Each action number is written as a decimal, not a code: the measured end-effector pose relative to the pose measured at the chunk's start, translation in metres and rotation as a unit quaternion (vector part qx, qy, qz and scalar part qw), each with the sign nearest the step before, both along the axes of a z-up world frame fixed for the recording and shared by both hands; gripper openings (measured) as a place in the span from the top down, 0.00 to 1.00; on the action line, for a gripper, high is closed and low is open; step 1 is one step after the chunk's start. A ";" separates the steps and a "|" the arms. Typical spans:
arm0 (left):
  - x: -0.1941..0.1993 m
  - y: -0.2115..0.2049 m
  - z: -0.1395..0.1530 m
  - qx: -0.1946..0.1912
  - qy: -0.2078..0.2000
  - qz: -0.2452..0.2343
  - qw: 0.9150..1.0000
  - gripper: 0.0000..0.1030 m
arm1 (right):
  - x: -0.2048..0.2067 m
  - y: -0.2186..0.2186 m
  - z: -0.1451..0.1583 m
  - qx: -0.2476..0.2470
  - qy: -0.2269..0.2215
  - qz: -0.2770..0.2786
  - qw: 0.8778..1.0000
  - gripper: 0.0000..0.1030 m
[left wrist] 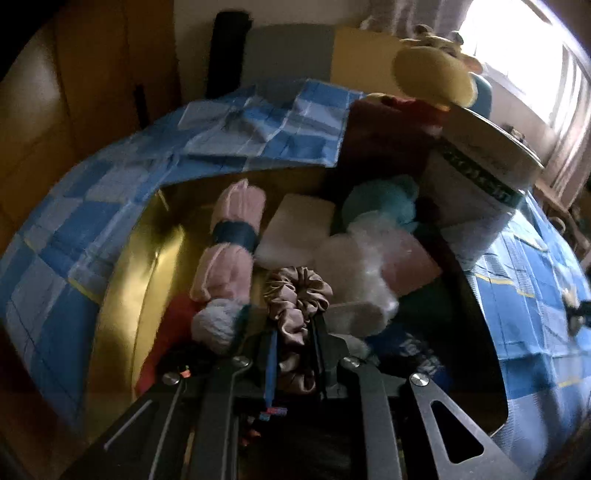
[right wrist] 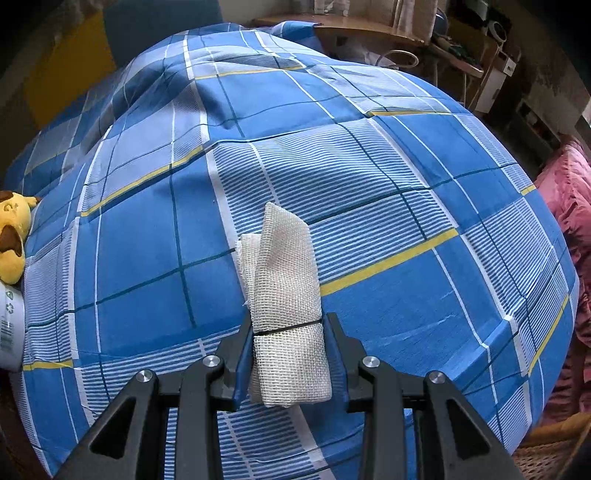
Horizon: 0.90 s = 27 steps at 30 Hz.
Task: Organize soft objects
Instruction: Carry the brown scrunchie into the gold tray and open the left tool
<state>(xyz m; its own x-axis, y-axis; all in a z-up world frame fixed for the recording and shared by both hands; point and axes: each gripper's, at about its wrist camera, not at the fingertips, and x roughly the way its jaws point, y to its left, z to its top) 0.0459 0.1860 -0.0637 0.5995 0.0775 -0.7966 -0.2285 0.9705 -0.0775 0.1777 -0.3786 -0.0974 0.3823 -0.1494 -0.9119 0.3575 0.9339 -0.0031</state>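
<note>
In the left wrist view my left gripper [left wrist: 293,328] is shut on a dusty-pink satin scrunchie [left wrist: 297,295], held over an open cardboard box [left wrist: 122,295]. Inside the box lie a rolled pink cloth with a blue band [left wrist: 231,242], a white foam block [left wrist: 295,225], a teal fluffy item [left wrist: 384,201], a pink-and-white soft bundle [left wrist: 373,266] and a red cloth [left wrist: 173,321]. In the right wrist view my right gripper [right wrist: 290,328] is shut on a rolled white mesh cloth [right wrist: 286,291] tied with a thin black band, raised above the blue checked bedcover [right wrist: 369,166].
A yellow plush toy [right wrist: 11,236] lies at the bed's left edge, with another yellow plush [left wrist: 432,75] beyond the box. A white cylindrical container [left wrist: 480,173] leans at the box's right side. A pink quilt [right wrist: 569,229] and a cluttered desk [right wrist: 406,33] stand past the bed.
</note>
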 end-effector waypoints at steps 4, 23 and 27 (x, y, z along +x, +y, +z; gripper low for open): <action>-0.001 0.028 0.001 -0.049 -0.002 0.024 0.999 0.84 | 0.000 0.000 0.000 -0.002 0.000 0.002 1.000 0.66; -0.014 0.066 0.013 -0.125 -0.016 0.034 0.991 0.83 | 0.001 0.001 0.000 -0.005 0.002 0.005 1.000 0.66; 0.006 0.054 0.012 -0.123 -0.015 0.022 0.992 0.80 | 0.001 0.000 0.000 -0.003 0.001 0.005 1.000 0.66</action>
<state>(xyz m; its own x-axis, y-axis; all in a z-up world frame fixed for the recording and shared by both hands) 0.0522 0.2402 -0.0514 0.6242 -0.0897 -0.7761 -0.2640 0.9108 -0.3175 0.1787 -0.3783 -0.0974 0.3819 -0.1514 -0.9117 0.3488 0.9371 -0.0095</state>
